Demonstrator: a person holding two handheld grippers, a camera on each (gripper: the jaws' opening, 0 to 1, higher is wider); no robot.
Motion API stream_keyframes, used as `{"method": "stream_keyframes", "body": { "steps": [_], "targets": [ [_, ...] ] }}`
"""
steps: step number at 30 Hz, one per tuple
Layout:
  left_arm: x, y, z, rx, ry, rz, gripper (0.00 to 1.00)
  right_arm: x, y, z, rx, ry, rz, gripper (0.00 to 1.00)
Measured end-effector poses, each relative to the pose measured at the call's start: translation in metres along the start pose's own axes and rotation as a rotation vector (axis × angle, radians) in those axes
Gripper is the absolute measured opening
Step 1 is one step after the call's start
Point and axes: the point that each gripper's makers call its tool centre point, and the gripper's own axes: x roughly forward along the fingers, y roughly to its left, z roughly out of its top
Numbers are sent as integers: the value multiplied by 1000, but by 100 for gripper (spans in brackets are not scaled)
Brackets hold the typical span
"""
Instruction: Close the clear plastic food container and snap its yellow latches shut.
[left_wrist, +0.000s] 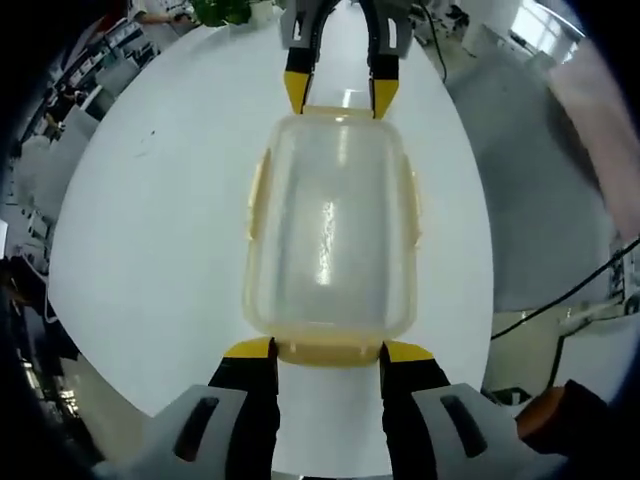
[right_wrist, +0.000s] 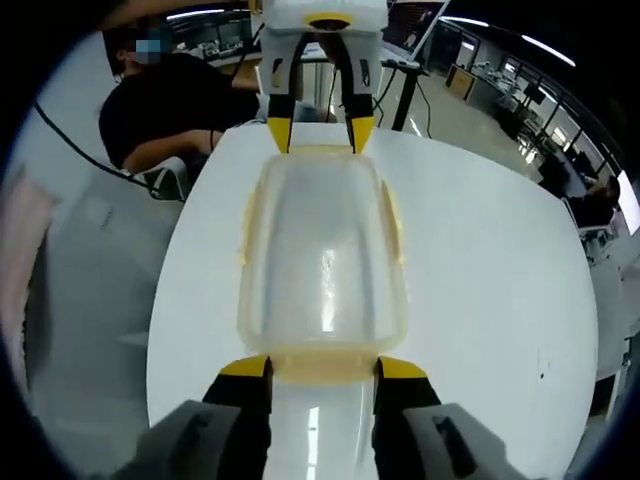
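Note:
The clear plastic container (left_wrist: 328, 230) lies on the white round table (left_wrist: 150, 220) with its lid on. Yellow latches (left_wrist: 258, 192) stick out along its long sides; I cannot tell whether they are snapped down. My left gripper (left_wrist: 328, 352) is open at the near short end, its yellow fingertips (left_wrist: 250, 350) flanking the end latch (left_wrist: 328, 354). The right gripper (left_wrist: 340, 95) stands open at the far end. In the right gripper view the container (right_wrist: 322, 250) runs from my right gripper (right_wrist: 323, 368), open around the near end latch (right_wrist: 322, 366), to the left gripper (right_wrist: 320, 133).
The table edge (left_wrist: 480, 300) curves close to the container's right, with grey floor (left_wrist: 540, 200) and a black cable (left_wrist: 560, 300) beyond. A person in black (right_wrist: 160, 110) sits behind the table. A green plant (left_wrist: 222, 10) stands at the table's far side.

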Motion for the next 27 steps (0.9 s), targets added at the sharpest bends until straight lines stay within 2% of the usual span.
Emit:
{"method": "stream_keyframes", "body": {
  "steps": [6,17,27],
  "targets": [
    [6,0,21,16,-4,-4,37,-11,1,-20,19,20,-3,37],
    [15,-1,62,36,-47,-20,37,-27,3,-60,37,63,2,37],
    [19,-4,91,51,-57,-21,37,-41,4,-85,52,81,-2,37]
  ]
}}
